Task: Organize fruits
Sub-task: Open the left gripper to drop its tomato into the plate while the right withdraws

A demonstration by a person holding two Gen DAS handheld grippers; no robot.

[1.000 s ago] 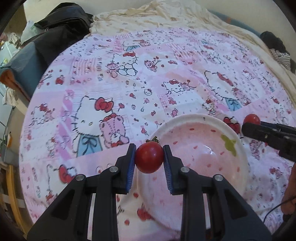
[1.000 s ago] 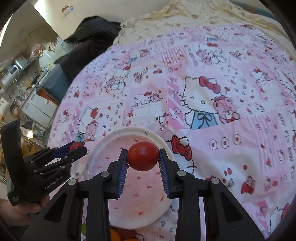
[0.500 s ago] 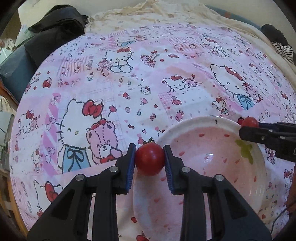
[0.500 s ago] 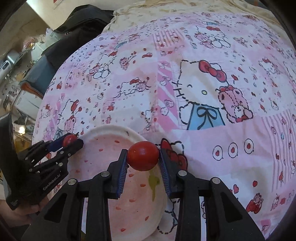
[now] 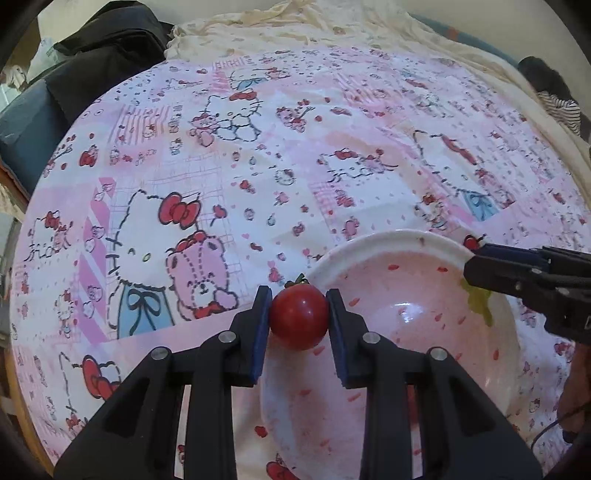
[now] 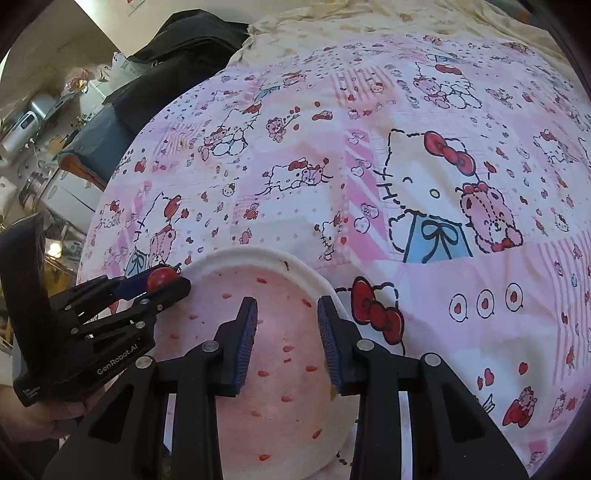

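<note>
A pink bowl with a white rim (image 5: 399,236) and red speckles sits on a Hello Kitty bedsheet; it also shows in the right wrist view (image 6: 258,254). My left gripper (image 5: 298,321) is shut on a red cherry tomato (image 5: 298,318) at the bowl's left rim; this tomato shows in the right wrist view (image 6: 159,278). My right gripper (image 6: 285,332) is open and empty above the bowl's inside. It reaches over the bowl's right rim in the left wrist view (image 5: 517,273). The tomato it held is not in view.
The pink patterned sheet (image 5: 221,166) covers the bed. Dark clothing (image 5: 99,59) lies at the far left, a cream blanket (image 5: 332,29) at the back. Shelves with clutter (image 6: 33,122) stand off the bed's left edge.
My right gripper opened and its tomato is gone from between the fingers. Both grippers shifted closer over the bowl; the left still holds its tomato.
</note>
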